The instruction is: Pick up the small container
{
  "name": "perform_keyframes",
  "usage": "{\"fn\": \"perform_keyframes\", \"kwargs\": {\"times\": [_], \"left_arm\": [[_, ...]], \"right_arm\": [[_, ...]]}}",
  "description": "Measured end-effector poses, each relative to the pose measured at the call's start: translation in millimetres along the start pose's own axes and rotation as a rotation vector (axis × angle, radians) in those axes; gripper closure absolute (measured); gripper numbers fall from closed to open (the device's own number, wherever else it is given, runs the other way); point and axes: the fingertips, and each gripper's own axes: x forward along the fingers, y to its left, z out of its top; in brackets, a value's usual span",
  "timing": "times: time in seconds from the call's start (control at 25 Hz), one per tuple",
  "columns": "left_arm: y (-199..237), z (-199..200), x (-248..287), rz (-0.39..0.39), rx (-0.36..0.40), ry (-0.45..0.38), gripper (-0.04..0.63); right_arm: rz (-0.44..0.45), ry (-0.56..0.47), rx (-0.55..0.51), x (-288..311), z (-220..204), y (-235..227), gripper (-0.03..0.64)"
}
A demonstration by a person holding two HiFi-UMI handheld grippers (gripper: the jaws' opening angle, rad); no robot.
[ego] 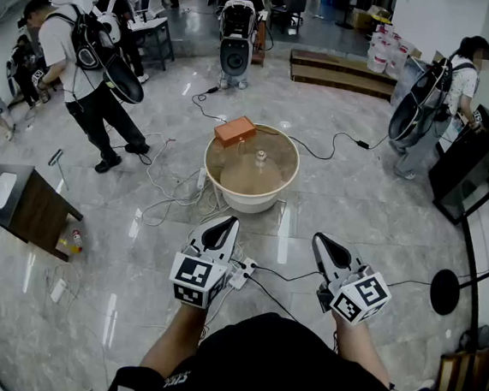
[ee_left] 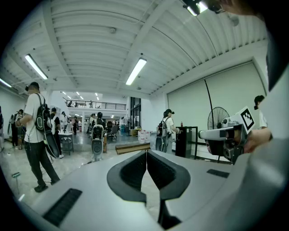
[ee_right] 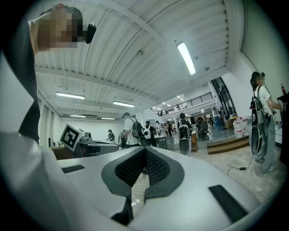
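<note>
Biggest thing here is the one round cream tub sitting on the floor in the middle of the head view. It's tan-brown inside, and I can't tell whether that's a fill or just the bottom. Low in the frame are the two claws, left gripper and right gripper. Both are pinched fully together with nothing between them, well short of the tub. One orange box rests on the tub's upper-left rim. The one small container, pale and upright, stands near the tub's centre.
</note>
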Motion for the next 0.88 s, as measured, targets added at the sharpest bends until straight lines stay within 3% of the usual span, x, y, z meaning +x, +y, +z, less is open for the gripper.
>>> {"fn": "perform_keyframes", "kwargs": {"times": [0.56,0.88], "left_arm": [[-16,-13,0,-0.015,-0.047,0.057,0.575],[-53,-13,12,0.015,-0.036,0.052,0.575]], "right_arm": [[-0.004,-0.002,0.029,-26,-7,3,0.606],[-0.006,0.036,0.013,-75,-22,-13,0.603]]}}
